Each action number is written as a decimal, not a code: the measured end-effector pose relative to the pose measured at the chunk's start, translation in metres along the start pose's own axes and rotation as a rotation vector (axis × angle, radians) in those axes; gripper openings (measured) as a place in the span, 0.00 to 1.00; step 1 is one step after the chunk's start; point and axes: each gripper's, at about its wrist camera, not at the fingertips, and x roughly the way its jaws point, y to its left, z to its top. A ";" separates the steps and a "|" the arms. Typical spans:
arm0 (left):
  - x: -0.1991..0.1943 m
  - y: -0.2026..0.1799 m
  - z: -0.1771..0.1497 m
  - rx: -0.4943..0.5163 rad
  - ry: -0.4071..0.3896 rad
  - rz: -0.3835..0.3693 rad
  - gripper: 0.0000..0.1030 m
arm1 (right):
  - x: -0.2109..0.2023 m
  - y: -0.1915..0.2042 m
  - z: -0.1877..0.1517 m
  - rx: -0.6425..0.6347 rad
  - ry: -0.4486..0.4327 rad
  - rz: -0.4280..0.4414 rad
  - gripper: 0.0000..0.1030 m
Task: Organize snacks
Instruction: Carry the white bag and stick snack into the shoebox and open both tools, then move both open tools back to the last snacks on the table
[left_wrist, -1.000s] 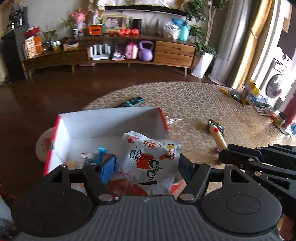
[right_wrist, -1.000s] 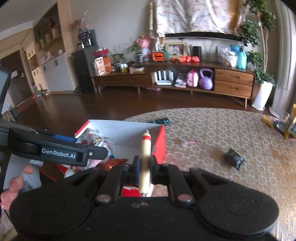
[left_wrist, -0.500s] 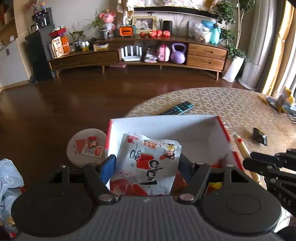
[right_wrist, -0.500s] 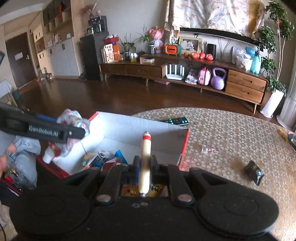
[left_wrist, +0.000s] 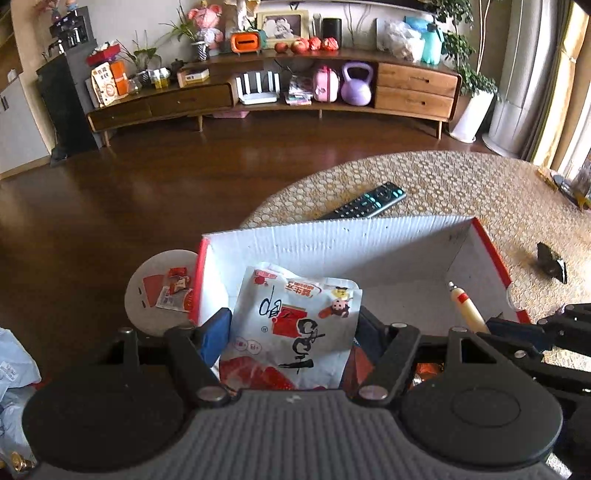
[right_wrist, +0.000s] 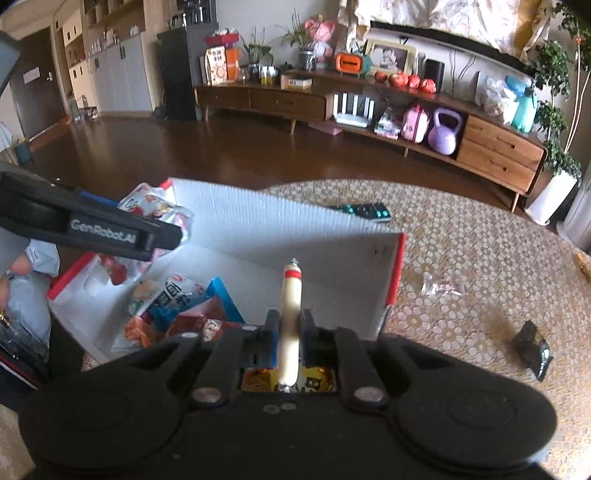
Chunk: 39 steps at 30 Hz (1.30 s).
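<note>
The white box (left_wrist: 369, 236) sits on the woven rug, light and rigid I judge. My left gripper (left_wrist: 291, 332), angled down over it, pinches a soft, crinkly snack pouch (left_wrist: 291, 325) across its width. My right gripper (right_wrist: 290, 332), likewise tilted, clamps a slim sausage stick (right_wrist: 290, 314) at mid-length; firm but slippery, I expect.

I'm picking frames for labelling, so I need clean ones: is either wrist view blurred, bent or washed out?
Left wrist view: sharp on the snack bag, strong fisheye bending of the cabinet, bright at the right edge. Right wrist view: softer, with the dark wrapper smeared, the sausage stick readable, and the same curvature.
</note>
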 end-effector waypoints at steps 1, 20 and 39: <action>0.004 -0.002 0.000 0.000 0.007 0.000 0.69 | 0.004 0.000 0.000 0.002 0.011 0.002 0.09; 0.050 -0.002 -0.015 -0.025 0.113 -0.002 0.71 | 0.021 0.001 -0.011 0.004 0.074 0.010 0.20; -0.032 -0.004 -0.013 -0.092 -0.078 -0.107 0.80 | -0.041 -0.005 -0.015 0.033 -0.045 0.055 0.72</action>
